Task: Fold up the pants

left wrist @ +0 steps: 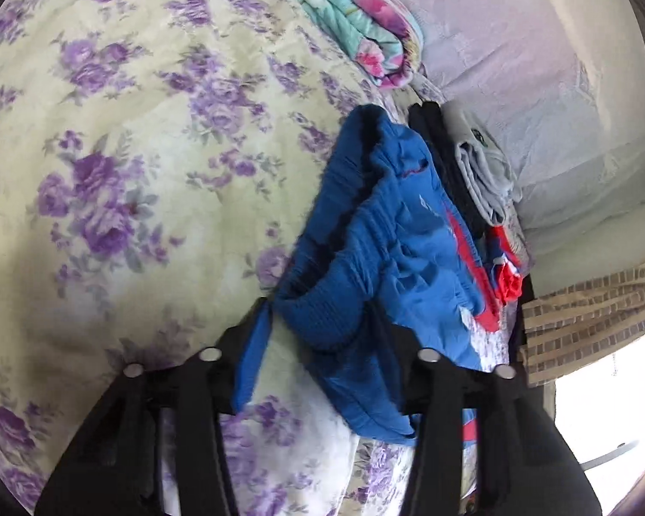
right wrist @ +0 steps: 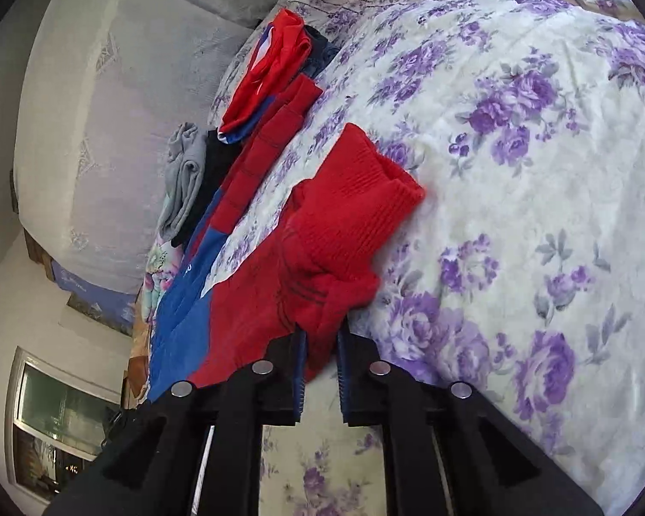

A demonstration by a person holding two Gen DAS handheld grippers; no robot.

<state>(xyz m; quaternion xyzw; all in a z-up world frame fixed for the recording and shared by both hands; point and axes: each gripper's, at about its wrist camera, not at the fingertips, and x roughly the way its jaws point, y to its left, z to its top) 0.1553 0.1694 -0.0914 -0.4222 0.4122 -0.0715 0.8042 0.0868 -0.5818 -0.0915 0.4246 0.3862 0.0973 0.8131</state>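
Soft red-and-blue knit pants (right wrist: 253, 301) lie on the purple-flowered quilted bedspread (right wrist: 516, 215), beside the folded grey and black clothes pile (right wrist: 193, 180). Light, limp, will sag; best held at ribbed cuffs. Right claw (right wrist: 320, 365) clamped on red cuff. Left claw (left wrist: 318, 344) apart, blue cuff between, unpinched.

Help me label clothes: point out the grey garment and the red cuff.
grey garment (left wrist: 486, 180), left wrist view, its folded middle.
red cuff (right wrist: 365, 198), right wrist view, its ribbed face.
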